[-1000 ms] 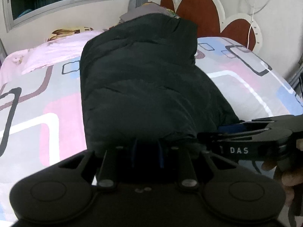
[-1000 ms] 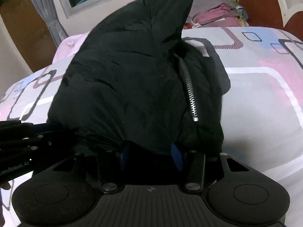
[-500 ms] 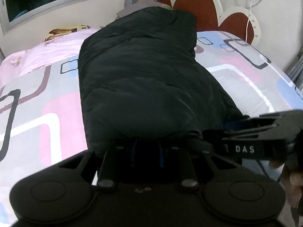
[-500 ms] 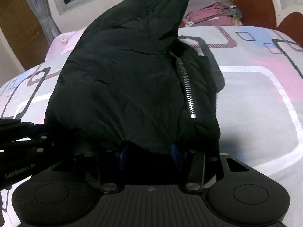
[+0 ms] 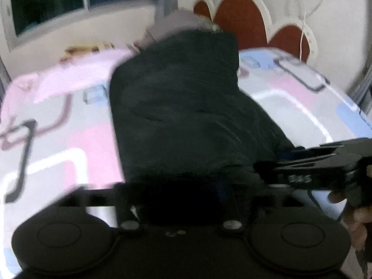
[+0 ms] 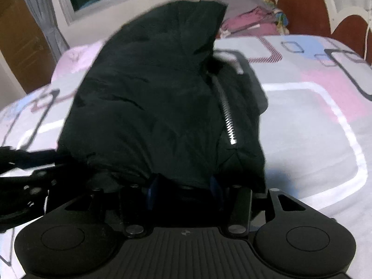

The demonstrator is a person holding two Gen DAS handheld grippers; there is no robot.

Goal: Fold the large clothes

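Note:
A black puffer jacket lies lengthwise on the bed, folded narrow; it also shows in the right wrist view with its silver zipper exposed. My left gripper is at the jacket's near hem, its jaws set apart with dark fabric between them. My right gripper is at the same hem, blue fingertips apart around bunched fabric. Each gripper shows at the side of the other's view: the right one, the left one.
The bed sheet is grey with pink, blue and white rectangles. A stack of folded clothes sits by the headboard. A pink blanket lies at the far left. A window is behind.
Both grippers' jaws have widened at the hem. The views have shifted and blurred, and the jacket's near edge has lifted slightly.

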